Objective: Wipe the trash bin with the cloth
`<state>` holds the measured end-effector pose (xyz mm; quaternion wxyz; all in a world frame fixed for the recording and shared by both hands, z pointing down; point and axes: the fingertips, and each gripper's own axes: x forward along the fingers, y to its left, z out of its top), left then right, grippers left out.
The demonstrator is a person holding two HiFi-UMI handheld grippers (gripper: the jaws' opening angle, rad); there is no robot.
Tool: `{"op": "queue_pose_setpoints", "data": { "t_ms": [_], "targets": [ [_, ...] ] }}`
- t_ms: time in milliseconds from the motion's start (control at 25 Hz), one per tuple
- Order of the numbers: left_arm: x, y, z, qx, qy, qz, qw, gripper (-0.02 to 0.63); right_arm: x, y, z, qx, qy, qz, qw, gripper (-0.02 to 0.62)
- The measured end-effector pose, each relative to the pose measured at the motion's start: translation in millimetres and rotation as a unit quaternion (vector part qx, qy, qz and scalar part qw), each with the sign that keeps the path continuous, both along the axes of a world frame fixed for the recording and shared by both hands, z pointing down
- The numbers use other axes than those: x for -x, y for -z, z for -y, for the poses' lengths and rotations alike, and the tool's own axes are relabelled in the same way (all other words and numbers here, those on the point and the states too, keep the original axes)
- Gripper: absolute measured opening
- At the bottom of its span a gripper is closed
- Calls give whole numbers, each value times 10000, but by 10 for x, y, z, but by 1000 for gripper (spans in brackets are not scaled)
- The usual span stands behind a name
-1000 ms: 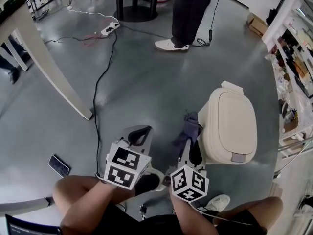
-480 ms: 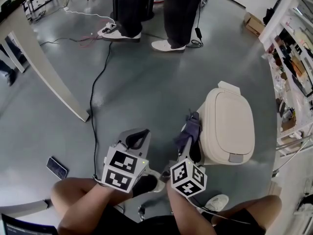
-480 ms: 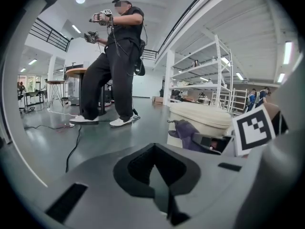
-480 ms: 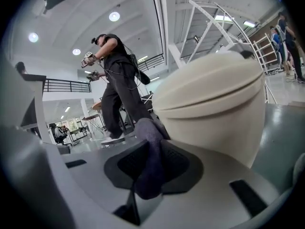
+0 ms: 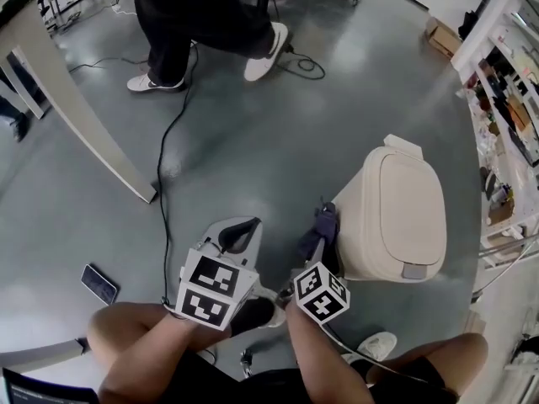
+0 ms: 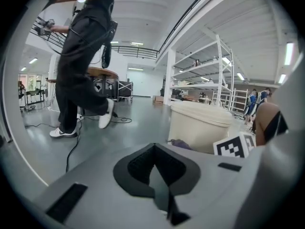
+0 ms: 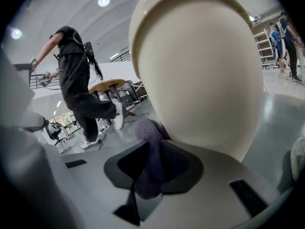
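Observation:
A cream trash bin (image 5: 396, 213) with a closed lid stands on the grey floor at the right of the head view; it fills the right gripper view (image 7: 200, 66) and shows in the left gripper view (image 6: 200, 125). My right gripper (image 5: 322, 230) is shut on a purple cloth (image 5: 324, 221), which hangs between the jaws (image 7: 150, 163) and rests against the bin's left side. My left gripper (image 5: 238, 236) hangs to the left of the bin, shut with nothing in it.
A person (image 5: 198, 15) walks across the floor at the top. A black cable (image 5: 164, 175) runs down the floor. A slanted white beam (image 5: 76, 108) stands at left. A phone (image 5: 99, 283) lies at lower left. Shelving (image 5: 505, 99) lines the right side.
The person at the back has walked leftward. My right gripper with the cloth has shifted slightly down along the bin's side. The left gripper has barely moved.

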<state>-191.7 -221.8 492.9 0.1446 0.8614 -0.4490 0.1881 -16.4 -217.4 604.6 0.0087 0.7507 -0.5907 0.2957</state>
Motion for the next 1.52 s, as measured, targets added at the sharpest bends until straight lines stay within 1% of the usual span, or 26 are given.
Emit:
{"op": "queue_pose_setpoints", "data": {
  "t_ms": [240,400,560,720,800,880,960,1120,1240,1320,1440,1520],
  "targets": [
    [-3,-36,0,37,-25,14,10000,-3,4,-511,-1,554,65,-38,9984,80],
    [-6,-61,12,57,-25,18,10000,-3,-23,-758,-5,840,-20,5,9965,80],
    [27,-103,23,101,-20,55,9999,-3,-30,-938,15,1043,-54,-77,9945,80],
    [33,-85,45,57,-70,100,9999,-3,-18,-1108,8,1284,-104,-156,9915,80],
    [37,-97,61,66,-74,111,9999,-3,5,-1096,24,1290,-65,-228,9914,80],
    [45,-106,80,74,-54,107,9999,-3,54,-986,66,1166,15,-303,9927,80],
    [57,-109,97,76,-26,117,9999,-3,119,-779,136,892,67,-301,9955,80],
    [96,-95,139,60,42,110,9999,-3,207,-159,324,74,-37,-74,9999,80],
    [128,-110,142,66,72,125,9999,-3,238,338,450,-530,-124,59,9985,80],
    [144,-120,143,68,84,131,9999,-3,236,610,539,-837,-121,-20,9964,80],
    [154,-106,152,43,97,108,9999,-3,191,867,637,-1108,-169,-142,9936,80],
    [155,-83,162,18,94,89,9999,-3,147,943,685,-1179,-254,-123,9926,80]
  ]
}}
